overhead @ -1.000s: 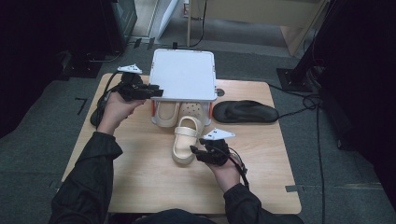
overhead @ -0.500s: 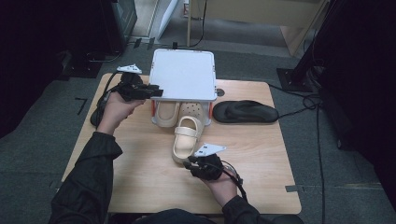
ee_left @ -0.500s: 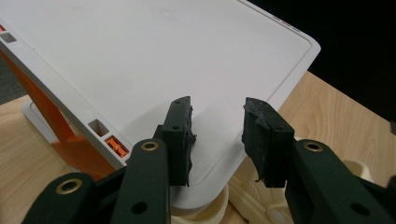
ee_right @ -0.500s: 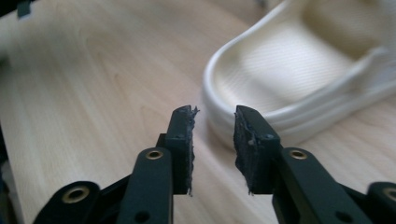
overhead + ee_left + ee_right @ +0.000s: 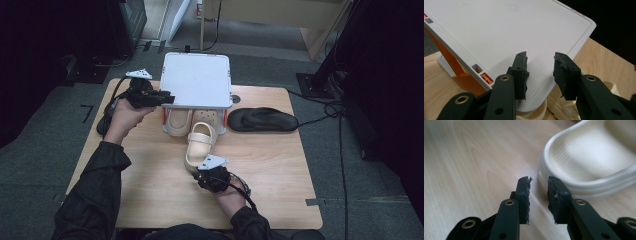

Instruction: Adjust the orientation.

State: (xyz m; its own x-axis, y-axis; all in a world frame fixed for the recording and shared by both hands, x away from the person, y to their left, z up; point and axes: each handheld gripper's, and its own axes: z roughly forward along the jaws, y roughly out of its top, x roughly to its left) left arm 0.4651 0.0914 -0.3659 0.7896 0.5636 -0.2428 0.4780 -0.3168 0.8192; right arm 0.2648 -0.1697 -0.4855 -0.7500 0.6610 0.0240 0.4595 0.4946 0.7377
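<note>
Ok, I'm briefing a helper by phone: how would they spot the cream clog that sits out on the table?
Find the white flat-topped rack with orange legs at the far middle of the wooden table. The cream rubber clog lies just in front of it, toe towards the rack. Unlike the cream clogs tucked under the rack, it lies in the open; the black shoe is to the right.

a light wooden table [image 5: 150, 200] with rounded corners stands on grey carpet. at its far middle sits a white shoe rack [image 5: 196, 79] with orange side supports, its flat top tray facing up. two cream clogs [image 5: 192, 120] lie on the table under the tray, side by side. a third cream clog [image 5: 200, 145] lies just in front of them, heel toward the near edge. a black shoe [image 5: 264, 120] lies on its own to the right of the rack.
</note>
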